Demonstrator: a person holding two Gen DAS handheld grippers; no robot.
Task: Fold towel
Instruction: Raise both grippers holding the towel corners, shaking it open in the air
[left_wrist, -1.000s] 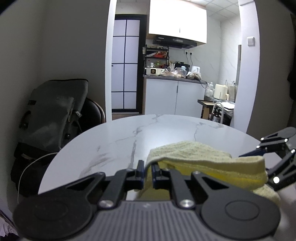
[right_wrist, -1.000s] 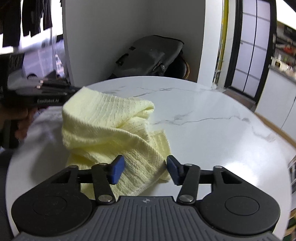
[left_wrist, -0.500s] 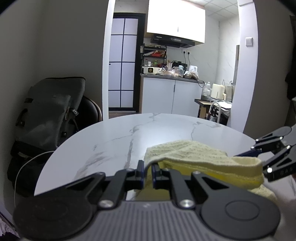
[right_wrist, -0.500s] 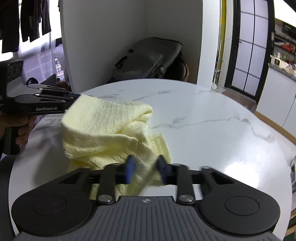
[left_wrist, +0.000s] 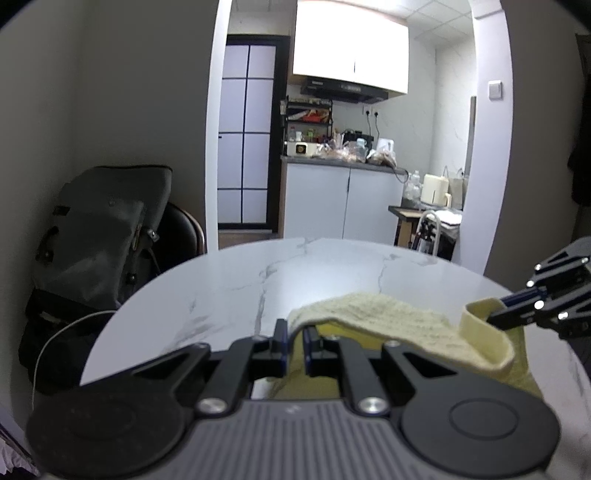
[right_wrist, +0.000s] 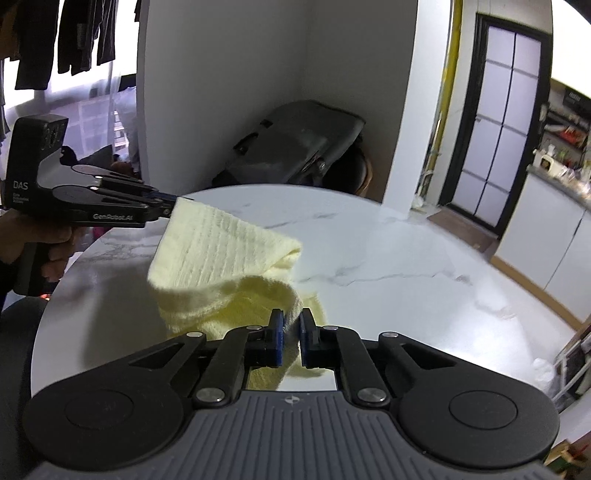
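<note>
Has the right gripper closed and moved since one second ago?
Yes. The right gripper shut on the towel and rose from the table.

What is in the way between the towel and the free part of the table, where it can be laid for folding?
Nothing visible. Both the left gripper and the right gripper are shut on the towel, and the table beyond it is bare marble.

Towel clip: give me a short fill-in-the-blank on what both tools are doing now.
1. The towel is pale ____ in colour.
2. The right tool is ____ on towel fabric.
3. The left tool pinches the same ____.
4. The table top has a ____ pattern.

Missing words: yellow; shut; towel; marble
</note>
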